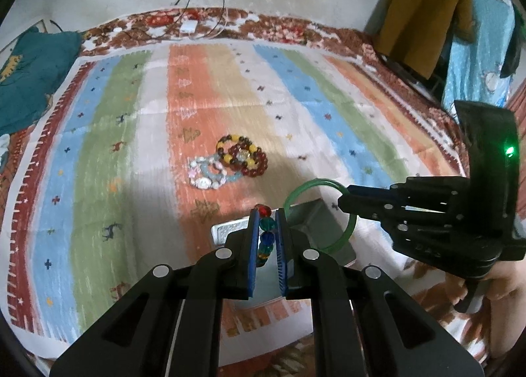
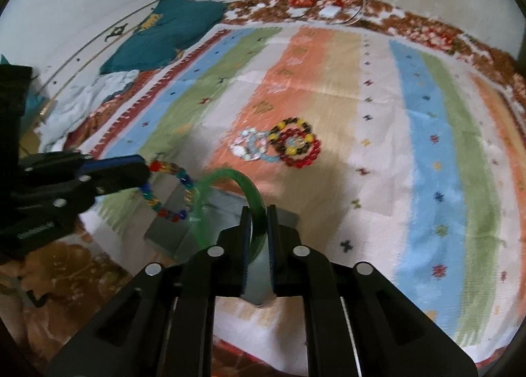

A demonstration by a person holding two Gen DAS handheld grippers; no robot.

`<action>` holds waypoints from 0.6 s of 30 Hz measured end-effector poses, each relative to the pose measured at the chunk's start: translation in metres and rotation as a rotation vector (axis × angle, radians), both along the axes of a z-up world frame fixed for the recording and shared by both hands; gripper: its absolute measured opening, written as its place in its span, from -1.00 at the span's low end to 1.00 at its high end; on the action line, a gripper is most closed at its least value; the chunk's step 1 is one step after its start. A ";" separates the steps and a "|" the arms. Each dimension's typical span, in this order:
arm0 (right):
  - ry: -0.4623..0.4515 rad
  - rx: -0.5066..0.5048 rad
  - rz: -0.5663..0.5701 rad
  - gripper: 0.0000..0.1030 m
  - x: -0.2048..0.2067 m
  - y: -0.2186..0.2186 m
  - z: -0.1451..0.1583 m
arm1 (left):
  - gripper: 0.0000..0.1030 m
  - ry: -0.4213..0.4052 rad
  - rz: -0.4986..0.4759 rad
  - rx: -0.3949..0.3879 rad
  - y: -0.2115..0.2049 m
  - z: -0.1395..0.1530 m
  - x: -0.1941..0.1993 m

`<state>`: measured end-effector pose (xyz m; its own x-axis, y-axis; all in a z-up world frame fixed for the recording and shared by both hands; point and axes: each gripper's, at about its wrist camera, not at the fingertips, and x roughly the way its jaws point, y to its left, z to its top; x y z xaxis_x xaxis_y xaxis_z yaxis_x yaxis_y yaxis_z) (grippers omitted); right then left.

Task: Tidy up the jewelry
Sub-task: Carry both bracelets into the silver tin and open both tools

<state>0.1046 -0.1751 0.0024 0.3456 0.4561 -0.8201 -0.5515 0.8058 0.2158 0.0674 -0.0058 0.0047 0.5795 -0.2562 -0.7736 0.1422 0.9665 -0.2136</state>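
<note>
My left gripper (image 1: pixel 267 212) is shut on a multicoloured bead bracelet (image 1: pixel 265 229) and holds it over a grey metal tray (image 1: pixel 230 232). In the right wrist view the left gripper (image 2: pixel 144 168) holds the bead bracelet (image 2: pixel 171 189) hanging in a loop. My right gripper (image 2: pixel 257 209) is shut on a green bangle (image 2: pixel 230 179) above the tray (image 2: pixel 171 232); the right gripper also shows in the left wrist view (image 1: pixel 342 196) with the bangle (image 1: pixel 309 184). A pile of bracelets lies on the striped cloth: yellow-and-dark beads (image 1: pixel 235 147), red beads (image 1: pixel 256 165), pale stones (image 1: pixel 207 173).
The striped cloth (image 1: pixel 131 114) covers a bed with a floral border. A teal garment (image 1: pixel 29 81) lies at the left. A white charger with cables (image 1: pixel 189 27) sits at the far edge. A brown jacket (image 1: pixel 424 9) hangs at the right.
</note>
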 end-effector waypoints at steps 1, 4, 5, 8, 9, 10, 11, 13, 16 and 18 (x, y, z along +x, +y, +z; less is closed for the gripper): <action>0.003 0.005 -0.006 -0.33 0.000 -0.001 0.000 | -0.71 0.000 0.005 0.011 0.000 -0.001 0.000; -0.023 0.016 -0.021 0.13 0.000 -0.002 0.005 | -0.28 -0.007 0.030 0.061 0.001 -0.002 0.001; -0.025 0.017 -0.023 0.12 0.001 -0.003 0.006 | -0.25 -0.009 0.039 0.075 0.002 -0.002 0.002; -0.023 -0.002 -0.035 0.12 0.004 -0.003 0.003 | -0.05 -0.006 0.065 0.092 0.006 -0.004 0.004; -0.022 -0.010 -0.037 0.12 0.006 -0.002 0.002 | 0.02 -0.006 0.075 0.099 0.009 -0.004 0.005; -0.021 -0.013 -0.039 0.14 0.007 -0.003 0.001 | 0.06 -0.005 0.080 0.100 0.010 -0.004 0.005; -0.018 -0.012 -0.044 0.17 0.009 -0.003 0.000 | 0.08 -0.005 0.087 0.101 0.012 -0.004 0.006; -0.016 -0.009 -0.055 0.23 0.011 -0.004 0.000 | 0.24 -0.005 0.099 0.109 0.014 -0.005 0.008; -0.008 0.003 -0.074 0.33 0.018 -0.006 0.000 | 0.37 -0.003 0.119 0.124 0.018 -0.006 0.010; -0.008 0.003 -0.082 0.34 0.022 -0.007 -0.001 | 0.44 0.002 0.125 0.124 0.020 -0.008 0.012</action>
<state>0.1270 -0.1820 0.0018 0.3883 0.4288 -0.8157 -0.4855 0.8475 0.2144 0.0798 0.0146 -0.0032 0.5996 -0.0851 -0.7958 0.0190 0.9956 -0.0921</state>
